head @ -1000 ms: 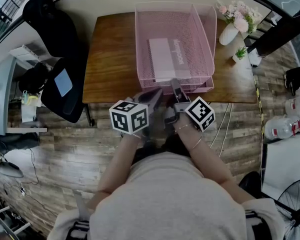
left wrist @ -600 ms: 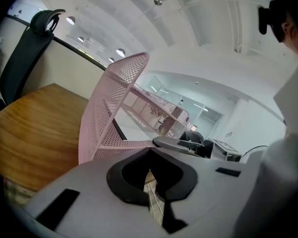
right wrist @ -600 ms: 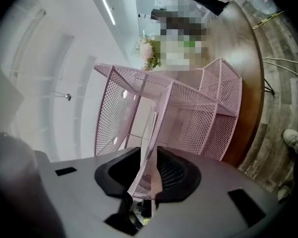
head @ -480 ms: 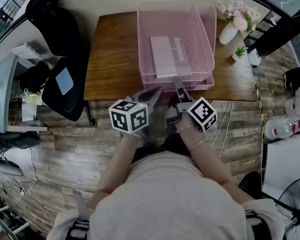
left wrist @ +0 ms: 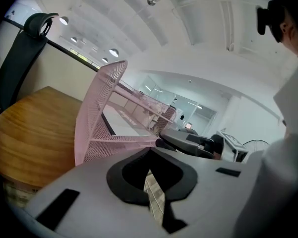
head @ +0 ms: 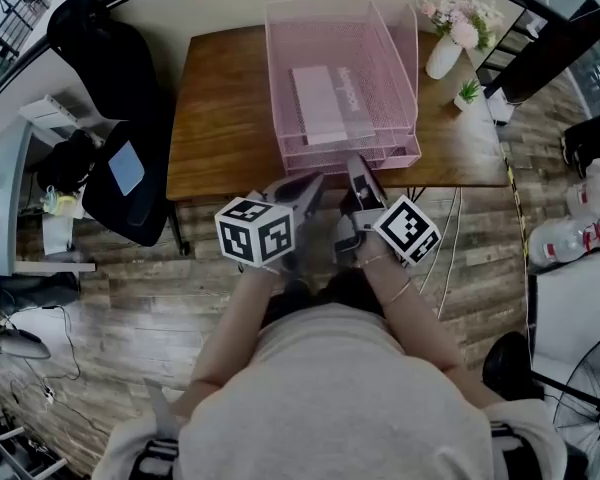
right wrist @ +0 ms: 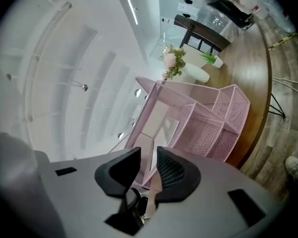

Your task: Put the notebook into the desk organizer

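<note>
Pink mesh desk organizer (head: 340, 28) sits on a wooden desk (head: 225, 118), toward the desk's right half. The notebook (head: 323, 103) lies flat inside the organizer's top tray, pale cover up, touched by neither gripper.

Both grippers are held off the desk, just in front of the organizer's near edge, above the plank floor (head: 110, 308). The left gripper (left wrist: 149, 151) is in front of the organizer's near left corner. Its jaws are pressed together at the tips with nothing between them (only a sliver of floor shows through further back). The right gripper (right wrist: 148, 152) is in front of the near edge, closer to the organizer than the left one, and points at its open front. Its jaws stand slightly parted and empty, with the pink mesh showing through the gap.

Right of the organizer, on the desk, stand a white vase with pink flowers (head: 445, 53) and a small potted plant (head: 467, 91). A black office chair (head: 120, 118) is left of the organizer, past the desk's left edge.
</note>
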The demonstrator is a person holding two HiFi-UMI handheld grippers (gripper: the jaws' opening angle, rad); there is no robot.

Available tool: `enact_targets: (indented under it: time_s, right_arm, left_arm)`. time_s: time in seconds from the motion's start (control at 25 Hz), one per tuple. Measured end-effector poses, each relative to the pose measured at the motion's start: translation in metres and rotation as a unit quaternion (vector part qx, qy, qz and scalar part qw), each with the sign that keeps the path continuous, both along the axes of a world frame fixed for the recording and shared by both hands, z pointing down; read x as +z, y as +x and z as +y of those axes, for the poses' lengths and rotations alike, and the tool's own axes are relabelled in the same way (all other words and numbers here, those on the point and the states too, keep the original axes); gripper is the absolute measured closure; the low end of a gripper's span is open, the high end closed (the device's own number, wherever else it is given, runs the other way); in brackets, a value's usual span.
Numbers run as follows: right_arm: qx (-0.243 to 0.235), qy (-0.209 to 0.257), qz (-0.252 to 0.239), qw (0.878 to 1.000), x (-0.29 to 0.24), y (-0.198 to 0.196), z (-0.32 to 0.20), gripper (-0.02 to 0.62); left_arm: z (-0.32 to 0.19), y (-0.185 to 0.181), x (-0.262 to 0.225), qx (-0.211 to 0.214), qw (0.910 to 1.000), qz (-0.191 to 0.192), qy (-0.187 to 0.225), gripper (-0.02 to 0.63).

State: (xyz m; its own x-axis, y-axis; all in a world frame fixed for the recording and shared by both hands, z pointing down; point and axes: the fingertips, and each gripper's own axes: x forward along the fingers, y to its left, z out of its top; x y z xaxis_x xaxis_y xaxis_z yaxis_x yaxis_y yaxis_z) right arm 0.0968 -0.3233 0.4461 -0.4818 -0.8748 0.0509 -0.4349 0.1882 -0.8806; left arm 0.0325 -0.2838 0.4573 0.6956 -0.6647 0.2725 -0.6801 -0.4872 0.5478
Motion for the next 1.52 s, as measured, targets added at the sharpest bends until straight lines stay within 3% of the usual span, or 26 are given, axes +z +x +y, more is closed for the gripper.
enact_targets:
  time_s: [0.32, 0.52, 0.76, 0.96, 1.2, 1.52]
  right_arm:
    - [-0.028, 0.022, 0.019, 0.999, -0.015, 0.000, 0.022, 0.561]
    - [-0.030, 0.038, 0.031, 0.998, -0.021, 0.000, 0.031, 0.599]
    - [-0.067, 0.072, 0.111, 0.989, -0.027, -0.008, 0.044, 0.600]
    - [-0.101, 0.108, 0.201, 0.969, -0.030, -0.016, 0.052, 0.600]
    - [-0.133, 0.152, 0.323, 0.925, -0.027, -0.024, 0.059, 0.598]
    - [-0.155, 0.168, 0.390, 0.892, -0.017, -0.030, 0.066, 0.595]
  left_arm:
    - [0.011, 0.000, -0.013, -0.003, 0.9993, -0.004, 0.037, 0.594]
    - [0.021, 0.005, -0.019, 0.024, 0.9983, -0.007, 0.052, 0.594]
    - [0.026, 0.009, -0.024, 0.042, 0.9955, -0.046, 0.072, 0.594]
    - [0.028, 0.008, -0.021, 0.043, 0.9945, -0.069, 0.065, 0.594]
    - [0.034, 0.005, -0.015, 0.047, 0.9934, -0.086, 0.060, 0.594]
    - [0.041, 0.009, -0.015, 0.070, 0.9861, -0.130, 0.076, 0.594]
